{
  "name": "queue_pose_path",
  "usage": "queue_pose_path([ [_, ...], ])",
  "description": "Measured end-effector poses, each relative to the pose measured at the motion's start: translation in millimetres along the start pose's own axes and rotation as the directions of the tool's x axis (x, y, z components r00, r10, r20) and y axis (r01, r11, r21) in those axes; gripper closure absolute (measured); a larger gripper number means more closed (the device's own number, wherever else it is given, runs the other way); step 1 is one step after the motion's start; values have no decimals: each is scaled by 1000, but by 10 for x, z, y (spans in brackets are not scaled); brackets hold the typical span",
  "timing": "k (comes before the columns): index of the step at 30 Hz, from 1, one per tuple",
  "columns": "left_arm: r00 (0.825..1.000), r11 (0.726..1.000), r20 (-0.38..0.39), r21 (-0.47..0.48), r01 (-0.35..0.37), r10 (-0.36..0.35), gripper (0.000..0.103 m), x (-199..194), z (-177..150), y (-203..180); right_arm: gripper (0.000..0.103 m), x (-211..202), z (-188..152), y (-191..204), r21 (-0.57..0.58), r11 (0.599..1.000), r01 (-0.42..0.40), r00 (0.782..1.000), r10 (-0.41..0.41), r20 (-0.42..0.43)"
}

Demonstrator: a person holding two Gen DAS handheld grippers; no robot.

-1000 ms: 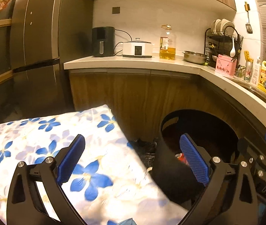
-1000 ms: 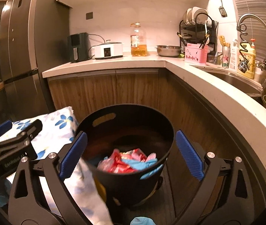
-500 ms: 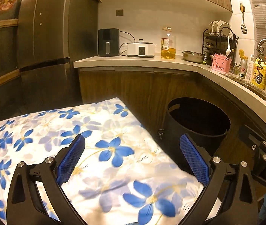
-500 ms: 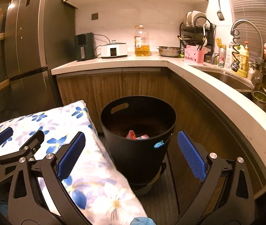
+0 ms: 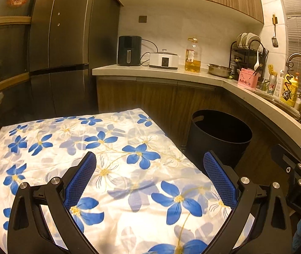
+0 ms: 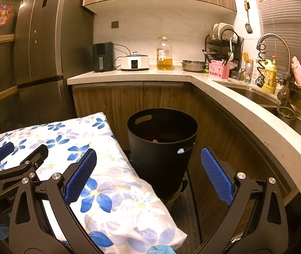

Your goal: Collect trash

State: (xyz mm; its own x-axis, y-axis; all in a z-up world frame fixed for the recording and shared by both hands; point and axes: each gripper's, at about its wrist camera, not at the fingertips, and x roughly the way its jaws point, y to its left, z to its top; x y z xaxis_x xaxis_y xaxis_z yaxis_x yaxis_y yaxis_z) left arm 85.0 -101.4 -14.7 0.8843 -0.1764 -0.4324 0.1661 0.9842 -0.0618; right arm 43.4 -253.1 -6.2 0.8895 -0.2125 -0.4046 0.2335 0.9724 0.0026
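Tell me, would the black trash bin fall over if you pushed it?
Probably not easily: the black trash bin looks wide and squat on the floor. It seems nearly empty, so likely light, and may slide. A push near its rim would tip it more readily.

A table draped in a white cloth with blue flowers carries nothing visible on top. Just beside its corner, a black bin stands on the dark floor, close against the wooden cabinets.
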Motion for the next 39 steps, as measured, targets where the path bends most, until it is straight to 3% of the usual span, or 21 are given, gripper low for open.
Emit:
queue_pose_path([
  [13, 1000, 1000, 8, -16, 6, -6, 6, -219, -110, 160, 6, -241, -82, 94, 5, 1000, 16, 1000, -17, 15],
  [39, 1000, 1000, 22, -30, 4, -3, 6, -330, -114, 229, 6, -336, -58, 179, 1, 1000, 14, 999, -14, 30],
])
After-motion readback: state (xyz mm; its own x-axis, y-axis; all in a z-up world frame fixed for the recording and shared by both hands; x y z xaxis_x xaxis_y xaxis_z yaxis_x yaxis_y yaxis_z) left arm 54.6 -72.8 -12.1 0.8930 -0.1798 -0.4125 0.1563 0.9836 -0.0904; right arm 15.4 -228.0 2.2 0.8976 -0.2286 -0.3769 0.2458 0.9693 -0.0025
